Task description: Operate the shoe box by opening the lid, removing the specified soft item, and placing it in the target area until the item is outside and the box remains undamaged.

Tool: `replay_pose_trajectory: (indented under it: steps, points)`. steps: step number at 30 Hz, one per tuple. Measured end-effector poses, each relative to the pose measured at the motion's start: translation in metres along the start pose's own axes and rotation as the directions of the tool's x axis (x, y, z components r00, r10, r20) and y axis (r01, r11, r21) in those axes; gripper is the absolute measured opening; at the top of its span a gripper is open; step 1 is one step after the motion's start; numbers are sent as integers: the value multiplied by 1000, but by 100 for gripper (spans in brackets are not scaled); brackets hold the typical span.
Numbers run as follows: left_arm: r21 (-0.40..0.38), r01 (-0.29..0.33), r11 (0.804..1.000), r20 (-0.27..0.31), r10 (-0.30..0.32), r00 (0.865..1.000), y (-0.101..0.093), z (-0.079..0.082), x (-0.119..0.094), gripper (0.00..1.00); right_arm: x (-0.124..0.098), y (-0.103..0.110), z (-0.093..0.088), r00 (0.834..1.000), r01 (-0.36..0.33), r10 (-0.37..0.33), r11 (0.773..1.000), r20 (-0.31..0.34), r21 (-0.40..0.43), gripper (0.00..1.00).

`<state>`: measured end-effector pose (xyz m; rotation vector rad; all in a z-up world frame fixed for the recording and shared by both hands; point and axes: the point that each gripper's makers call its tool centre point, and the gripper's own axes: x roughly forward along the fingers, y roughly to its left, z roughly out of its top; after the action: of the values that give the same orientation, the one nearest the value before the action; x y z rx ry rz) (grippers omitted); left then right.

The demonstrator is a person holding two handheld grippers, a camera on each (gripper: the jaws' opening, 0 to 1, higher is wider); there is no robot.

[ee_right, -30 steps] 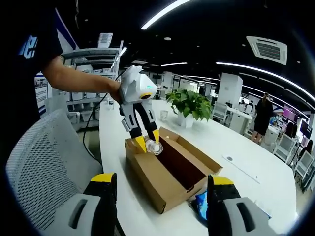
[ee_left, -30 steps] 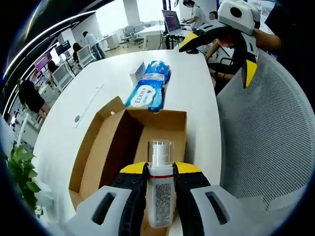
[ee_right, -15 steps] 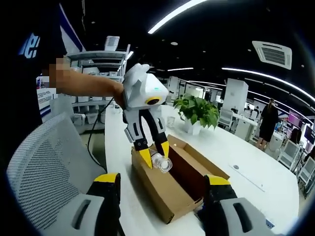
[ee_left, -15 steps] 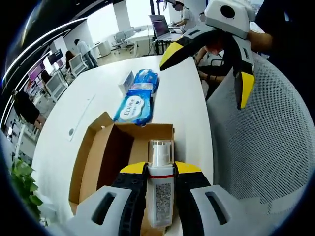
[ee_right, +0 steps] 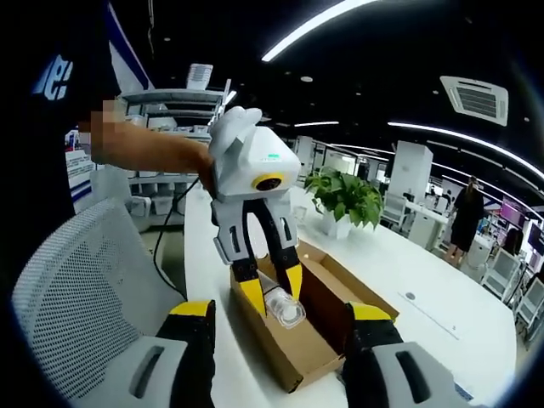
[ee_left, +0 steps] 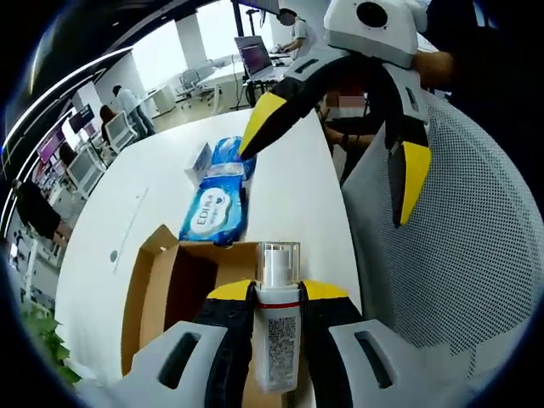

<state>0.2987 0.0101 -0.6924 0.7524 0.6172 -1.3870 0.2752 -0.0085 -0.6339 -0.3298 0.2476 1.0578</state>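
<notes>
The shoe box (ee_left: 170, 289) lies open on the white table (ee_left: 289, 195). The left gripper (ee_left: 278, 293) is clamped on one clear-capped bottle (ee_left: 278, 327) above it. At 11 o'clock lie two blue wipe packs (ee_left: 217, 208). The right gripper (ee_left: 340, 149) hangs at 1 o'clock, jaws spread, beside a mesh chair (ee_left: 450, 255).

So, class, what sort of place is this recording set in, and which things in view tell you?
Most likely an open-plan office. A long white table carries the cardboard box, a laptop sits on a desk behind, a ceiling air-conditioning vent hangs overhead, and a mesh office chair stands at the table's edge.
</notes>
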Motion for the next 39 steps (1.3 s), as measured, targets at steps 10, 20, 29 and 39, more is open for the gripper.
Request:
replay_pose_trajectory:
  steps: [10, 20, 29, 39]
  points:
    - [62, 53, 997, 11, -54, 998, -11, 12, 4, 20, -1, 1, 5, 1000, 3, -3, 1000, 22, -20, 51]
    - [114, 131, 985, 37, -136, 990, -25, 24, 2, 20, 1, 10, -5, 999, -46, 44, 997, -21, -60, 40]
    - [136, 194, 971, 40, -201, 979, -36, 28, 1, 20, 0, 19, -16, 994, -91, 82, 986, -69, -139, 28]
    - [165, 256, 952, 74, -271, 960, -46, 39, -3, 20, 1, 23, -20, 990, -118, 98, 970, -99, -214, 17]
